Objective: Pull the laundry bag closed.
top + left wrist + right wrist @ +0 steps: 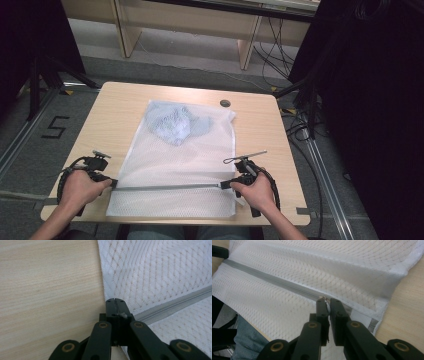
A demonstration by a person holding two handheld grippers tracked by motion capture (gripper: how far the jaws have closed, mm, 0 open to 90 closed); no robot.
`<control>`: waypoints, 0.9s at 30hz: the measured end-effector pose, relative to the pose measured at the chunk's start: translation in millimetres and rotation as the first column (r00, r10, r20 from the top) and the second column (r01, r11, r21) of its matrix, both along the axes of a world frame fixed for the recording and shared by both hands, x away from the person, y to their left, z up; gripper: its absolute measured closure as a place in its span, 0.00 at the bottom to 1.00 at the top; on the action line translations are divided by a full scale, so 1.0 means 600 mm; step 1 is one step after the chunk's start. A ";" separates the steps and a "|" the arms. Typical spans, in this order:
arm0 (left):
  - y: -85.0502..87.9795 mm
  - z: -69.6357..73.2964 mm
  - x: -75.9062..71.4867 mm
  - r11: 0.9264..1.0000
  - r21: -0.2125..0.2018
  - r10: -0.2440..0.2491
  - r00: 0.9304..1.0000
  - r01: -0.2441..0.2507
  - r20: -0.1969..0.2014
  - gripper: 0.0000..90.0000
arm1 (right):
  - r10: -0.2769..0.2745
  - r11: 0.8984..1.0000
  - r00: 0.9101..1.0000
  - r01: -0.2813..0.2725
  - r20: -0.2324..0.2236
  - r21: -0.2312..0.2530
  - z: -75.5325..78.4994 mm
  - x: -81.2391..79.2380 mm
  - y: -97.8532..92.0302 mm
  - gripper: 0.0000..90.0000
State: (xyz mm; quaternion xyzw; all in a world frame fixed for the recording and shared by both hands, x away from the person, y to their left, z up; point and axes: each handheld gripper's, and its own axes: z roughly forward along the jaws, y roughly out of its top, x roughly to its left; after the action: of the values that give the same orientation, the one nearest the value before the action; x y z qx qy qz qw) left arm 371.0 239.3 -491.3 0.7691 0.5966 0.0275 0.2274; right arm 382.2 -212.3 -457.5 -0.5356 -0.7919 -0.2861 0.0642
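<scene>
A white mesh laundry bag (180, 155) lies flat on the wooden table (260, 135), with a pale blue garment (172, 125) bunched inside its far end. A grey zipper (170, 187) runs across the bag near the front edge. My left gripper (114, 183) is shut on the bag's left edge at the zipper's end; in the left gripper view its closed tips (115, 301) pinch the mesh (155, 270) where the zipper (175, 306) starts. My right gripper (223, 185) is shut on the zipper pull (322, 298) near the zipper's (269, 280) right end.
A dark round cap (225, 103) sits in the tabletop behind the bag. Bare wood lies on both sides of the bag. The bag's near edge hangs slightly over the table front, above the person's jeans (249, 340). Tripod legs and cables stand on the floor around.
</scene>
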 end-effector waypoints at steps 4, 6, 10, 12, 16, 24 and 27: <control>0.000 0.000 0.000 1.000 0.000 0.000 1.000 0.000 0.001 1.00 | 0.002 1.000 1.000 -0.002 -0.006 0.002 0.000 0.000 -0.002 0.96; 0.000 0.000 0.000 1.000 -0.001 0.001 1.000 -0.001 0.000 1.00 | 0.003 1.000 1.000 -0.003 0.001 -0.002 0.000 0.000 -0.003 0.96; 0.000 0.000 0.000 1.000 -0.002 0.002 1.000 -0.002 0.000 1.00 | -0.003 1.000 1.000 0.003 -0.001 0.003 0.000 0.000 -0.004 0.96; 0.000 0.000 0.000 1.000 -0.001 0.001 1.000 -0.001 0.000 1.00 | -0.040 0.999 0.998 0.041 -0.049 0.018 0.004 -0.004 0.001 0.96; 0.000 -0.001 0.000 1.000 -0.004 0.002 1.000 -0.002 0.002 1.00 | -0.001 1.000 1.000 0.001 -0.004 0.005 0.000 0.001 -0.007 0.96; 0.001 0.000 0.000 1.000 -0.003 0.002 1.000 -0.002 0.001 1.00 | -0.017 1.000 1.000 0.017 -0.001 0.004 0.000 0.000 -0.013 0.96; 0.001 0.000 0.000 1.000 -0.003 0.002 1.000 -0.002 0.001 1.00 | -0.017 1.000 1.000 0.017 0.000 0.004 0.000 -0.001 -0.016 0.96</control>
State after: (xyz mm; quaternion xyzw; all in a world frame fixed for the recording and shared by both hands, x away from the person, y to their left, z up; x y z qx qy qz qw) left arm 370.8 239.7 -491.6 0.7681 0.5974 0.0274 0.2288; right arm 381.9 -221.8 -457.8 -0.5423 -0.7867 -0.2881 0.0627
